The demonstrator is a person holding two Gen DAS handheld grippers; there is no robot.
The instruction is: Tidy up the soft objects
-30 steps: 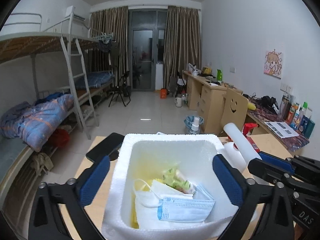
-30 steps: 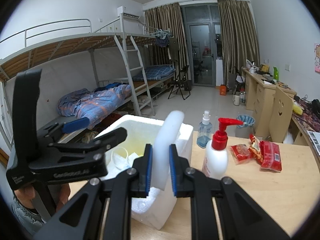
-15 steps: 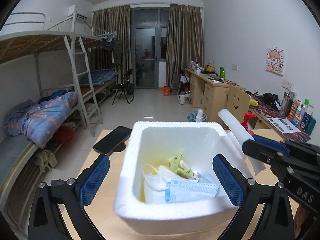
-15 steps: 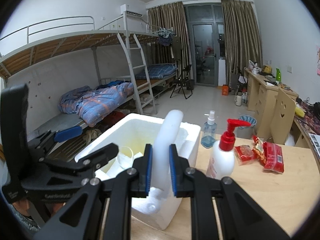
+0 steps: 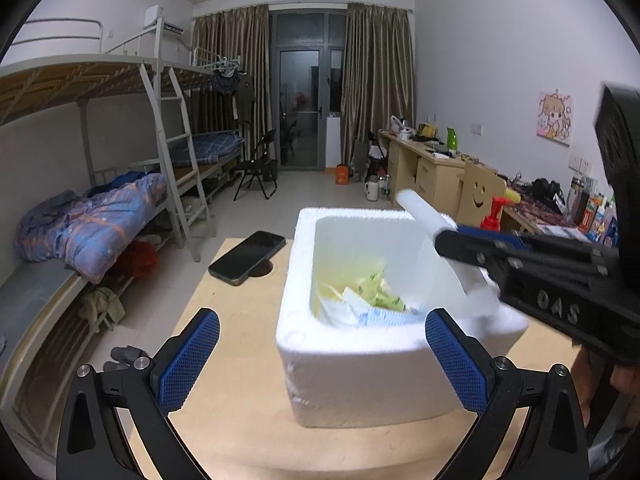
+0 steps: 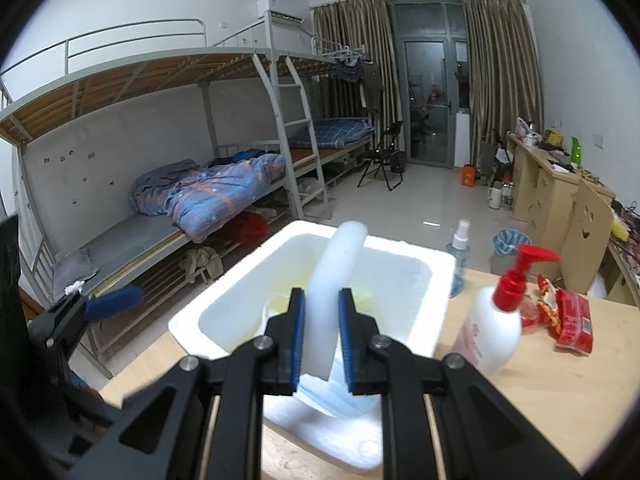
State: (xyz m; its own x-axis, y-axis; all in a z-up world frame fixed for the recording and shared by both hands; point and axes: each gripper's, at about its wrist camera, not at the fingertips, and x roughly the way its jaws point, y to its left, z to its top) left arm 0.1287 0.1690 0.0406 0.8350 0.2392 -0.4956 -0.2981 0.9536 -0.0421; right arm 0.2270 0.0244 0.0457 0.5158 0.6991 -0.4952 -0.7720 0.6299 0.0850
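- The table [image 5: 240, 408] is pale wood with a smooth, matt top; everything below is placed against the box that stands on it.
- The box [image 5: 360, 372] is white foam, thick-walled, rectangular with rounded corners, its rim grainy and slightly crumbly; the inside shows a yellowish stain.
- The right tongs [image 6: 320, 334] are clamped on the foam strip [image 6: 340, 264], blue ribbed pads pressing both flat faces.
- The strip is white, soft-looking and thick with a rounded end. In the right wrist view its long axis rises from the pads and curves forward over the box opening; in the left wrist view it slants from the box's right wall up past the far right corner.
- The turning relation, as I judge it: the strip's lower end [image 5: 480, 300] already sits at or just inside the box's right rim, so the right hand is the one placed to lower it in, with the long axis needing to tip down along the box to fit.
- The left tongs [image 5: 320, 360] stand wide open and grip nothing; the box's near wall lies between the pads, but neither pad touches it.
- In the box lie masks [image 5: 372, 316], thin pleated blue and white fabric, and crinkly green-and-yellow wrappers [image 5: 372, 292] behind them.
- Right of the box stand a white pump bottle [image 6: 496, 320] with a glossy red head and a clear spray bottle [image 6: 458, 260]; beyond them lie red packets [image 6: 568, 316].
- Left of the box a black phone [image 5: 248, 256] lies flat.
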